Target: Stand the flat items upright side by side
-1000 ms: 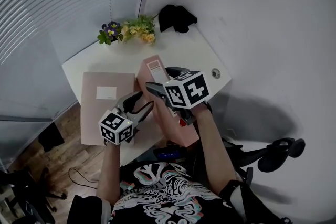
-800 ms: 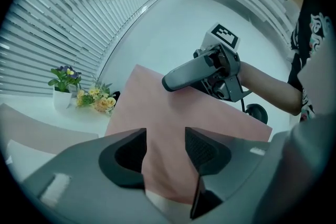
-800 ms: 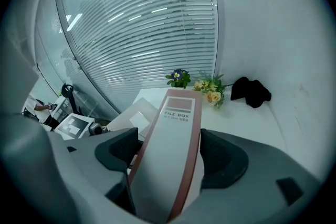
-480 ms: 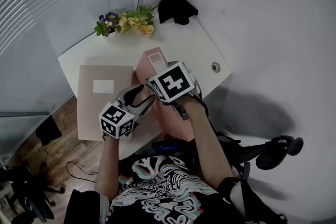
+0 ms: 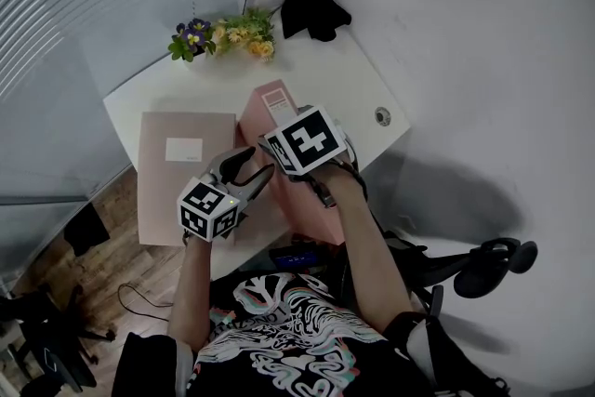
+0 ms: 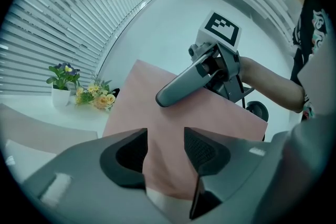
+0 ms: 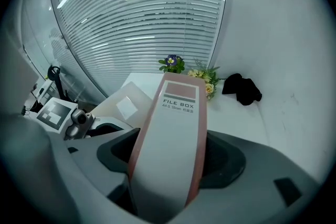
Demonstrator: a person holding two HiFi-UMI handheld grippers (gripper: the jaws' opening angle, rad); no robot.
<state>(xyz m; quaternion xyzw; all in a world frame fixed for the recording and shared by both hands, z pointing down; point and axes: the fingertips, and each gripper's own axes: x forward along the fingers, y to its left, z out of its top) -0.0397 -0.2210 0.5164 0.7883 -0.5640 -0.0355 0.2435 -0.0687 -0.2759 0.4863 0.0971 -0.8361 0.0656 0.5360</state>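
So the white worktop (image 5: pixel 358 74) is tucked into a corner by the window blinds (image 5: pixel 84 5). The biggest thing on it is a pink flat file box (image 5: pixel 177 177), lying on its side at the left with its white label facing up.

Just right of that is the upright file box (image 7: pixel 176 128), standing near the front of the worktop. Its narrow labelled spine points up, and it reads FILE BOX.

The right tongs (image 7: pixel 169 148) come down over that spine from above. They've just been closing on it, and the pads look snug against both sides, so I'd call that a grip.

The left tongs (image 6: pixel 166 144) are aimed at the broad pink side of the same box. Their jaws are apart and nothing's clamped between them. I honestly can't tell if the tips touch the panel.

At the back of the worktop there's a little bunch of flowers (image 5: pixel 223 37), with a black bundle (image 5: pixel 314 14) beside it. There's also a small round grommet (image 5: pixel 382 117) near the right edge.
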